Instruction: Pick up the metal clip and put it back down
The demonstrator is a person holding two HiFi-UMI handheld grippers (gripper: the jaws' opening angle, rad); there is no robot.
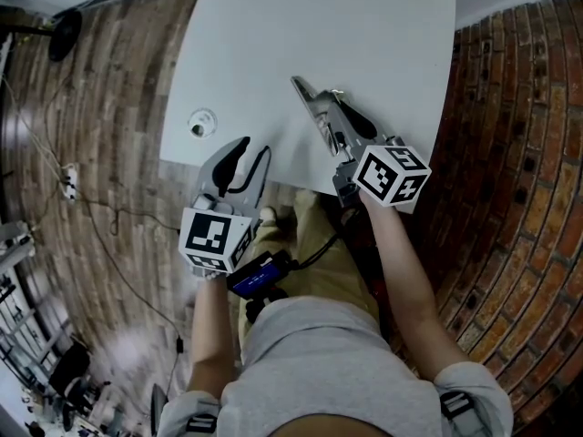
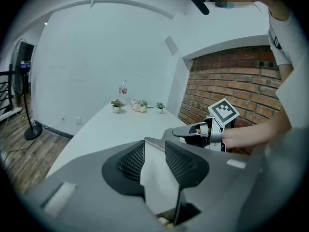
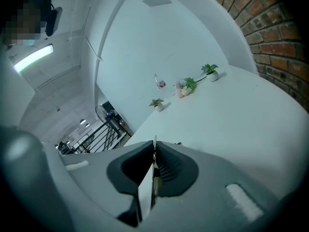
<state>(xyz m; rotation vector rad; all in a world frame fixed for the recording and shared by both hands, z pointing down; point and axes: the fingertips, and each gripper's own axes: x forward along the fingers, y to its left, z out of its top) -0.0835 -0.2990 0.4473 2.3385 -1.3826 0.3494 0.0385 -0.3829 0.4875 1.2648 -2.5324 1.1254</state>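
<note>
Clip [image 3: 154, 143] clamped edge-on between the closed jaws of the right gripper [image 1: 305, 89], apparently held just above the desk [image 1: 364, 35] ready for setting back down, with the left gripper [image 1: 255, 148] idle at the near edge, jaws apart and empty.

The white desk [image 1: 364, 35] is seen as smooth and matt, with only a faint sheen. The floor of brown wood planks [image 1: 118, 107] appears grained and worn, and the red brick wall [image 1: 510, 107] rough and dull. The left claw [image 2: 155, 149] and right claw [image 3: 154, 152] are moulded in smooth grey plastic and faced with black, ribbed, matt pads [image 2: 133, 161]. A thin silvery metal clip [image 3: 154, 141], bright along its edge, is pinched in the right claw. The black-and-white marker cubes [image 1: 392, 176] are finished matt. A grey cloth shirt [image 1: 319, 353] is shown, soft and unglossed.
</note>
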